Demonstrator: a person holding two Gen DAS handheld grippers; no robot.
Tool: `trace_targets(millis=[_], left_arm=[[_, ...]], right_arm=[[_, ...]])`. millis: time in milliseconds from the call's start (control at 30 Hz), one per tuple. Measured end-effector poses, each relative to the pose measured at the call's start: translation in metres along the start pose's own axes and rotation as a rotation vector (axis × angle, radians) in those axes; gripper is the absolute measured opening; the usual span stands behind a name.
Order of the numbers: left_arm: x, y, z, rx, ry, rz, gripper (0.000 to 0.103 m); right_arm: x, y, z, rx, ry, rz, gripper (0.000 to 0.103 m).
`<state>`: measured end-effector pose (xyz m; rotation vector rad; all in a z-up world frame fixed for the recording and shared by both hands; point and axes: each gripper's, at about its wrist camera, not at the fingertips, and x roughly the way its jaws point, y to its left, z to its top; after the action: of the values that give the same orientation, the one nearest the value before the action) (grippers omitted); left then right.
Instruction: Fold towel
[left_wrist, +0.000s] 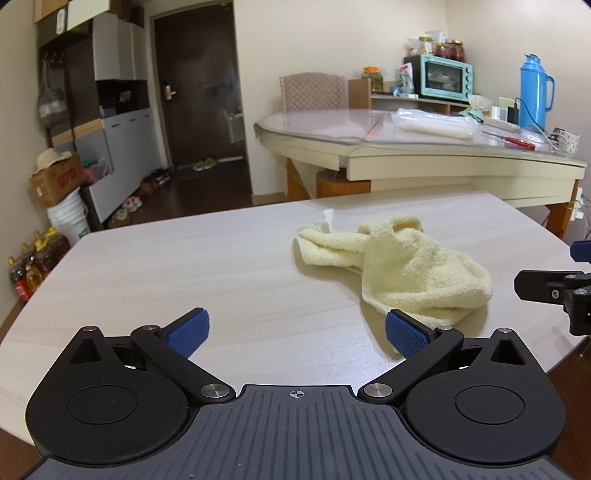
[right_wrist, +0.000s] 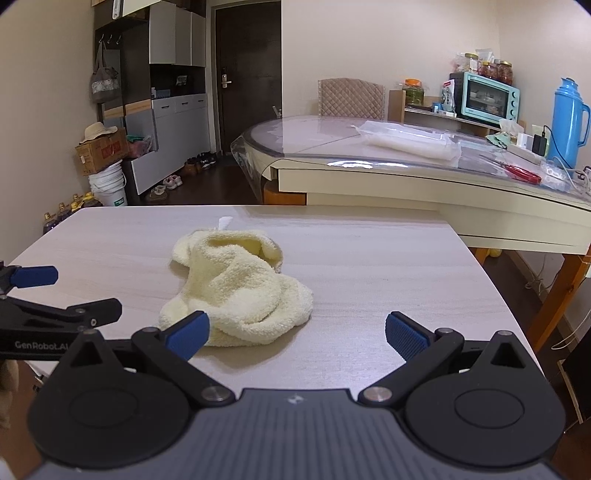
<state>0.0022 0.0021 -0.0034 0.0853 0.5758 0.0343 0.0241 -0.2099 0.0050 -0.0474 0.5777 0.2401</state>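
Crumpled towel (left_wrist: 399, 269) on table (left_wrist: 184, 266), between left gripper (left_wrist: 297, 330) and right gripper (right_wrist: 297, 330), both spread wide, empty.

Light wood-grain table (left_wrist: 155, 266) in foreground. Behind it: cream dining table (right_wrist: 369, 184) with clear plastic cover, a bagged white roll (right_wrist: 410, 142) and red scissors (right_wrist: 522, 173) on top. Teal toaster oven (right_wrist: 484, 98) on a wooden shelf at the wall, jars (right_wrist: 496, 70) on top of it. Blue thermos (right_wrist: 569, 123) at far right. Quilted chair (right_wrist: 351, 98) behind the table. Dark door (right_wrist: 247, 74), grey cabinets (right_wrist: 177, 107), cardboard box (right_wrist: 101, 151) with straw hat (right_wrist: 98, 131), white bucket (right_wrist: 109, 186), oil bottles (left_wrist: 31, 264), shoes (right_wrist: 199, 160) on the floor.
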Motion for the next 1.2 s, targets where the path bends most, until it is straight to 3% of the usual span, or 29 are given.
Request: trace_targets(millis=[1200], left_arm=[[0.010, 0.017, -0.001, -0.025, 0.015, 0.009, 0.103]], right_arm=[[-0.001, 0.012, 0.000, -0.021, 0.004, 0.029, 0.103]])
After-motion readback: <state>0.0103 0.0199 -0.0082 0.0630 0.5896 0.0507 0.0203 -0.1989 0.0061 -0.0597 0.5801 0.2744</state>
